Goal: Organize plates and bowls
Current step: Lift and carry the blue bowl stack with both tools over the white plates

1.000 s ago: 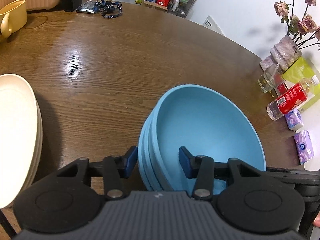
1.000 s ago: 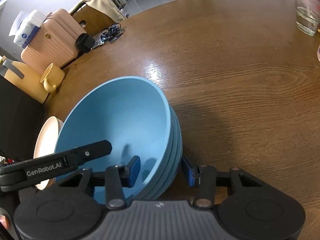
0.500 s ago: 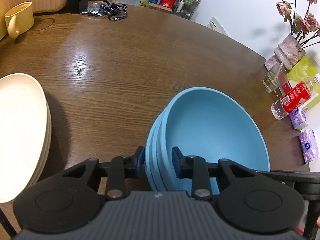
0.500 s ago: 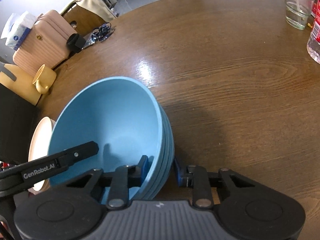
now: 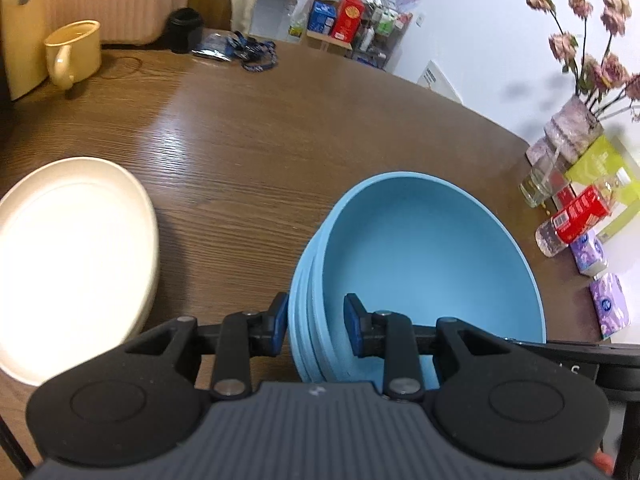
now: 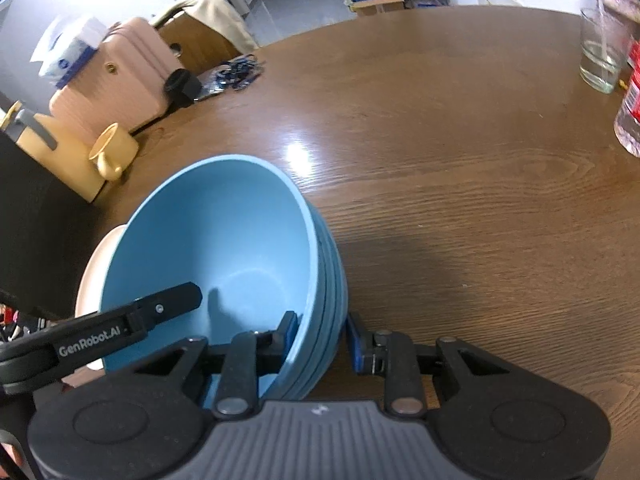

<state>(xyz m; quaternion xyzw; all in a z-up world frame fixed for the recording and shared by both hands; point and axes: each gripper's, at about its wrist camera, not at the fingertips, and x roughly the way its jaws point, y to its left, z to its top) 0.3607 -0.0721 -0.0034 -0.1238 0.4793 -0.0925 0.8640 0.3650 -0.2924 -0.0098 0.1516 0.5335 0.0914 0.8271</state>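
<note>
Blue bowl stack (image 5: 420, 256) clamped at opposite rims by left claw (image 5: 316, 322) and, seemingly, right claw (image 6: 322, 338).

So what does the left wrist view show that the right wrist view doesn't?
Only the left wrist view: the vase of flowers, purple tissue packs and the cream plates' full top face. Only the right wrist view: the tissue box on the pink case. Both: the stack of blue bowls, each gripper clamped on its rim, and the yellow mug.
</note>
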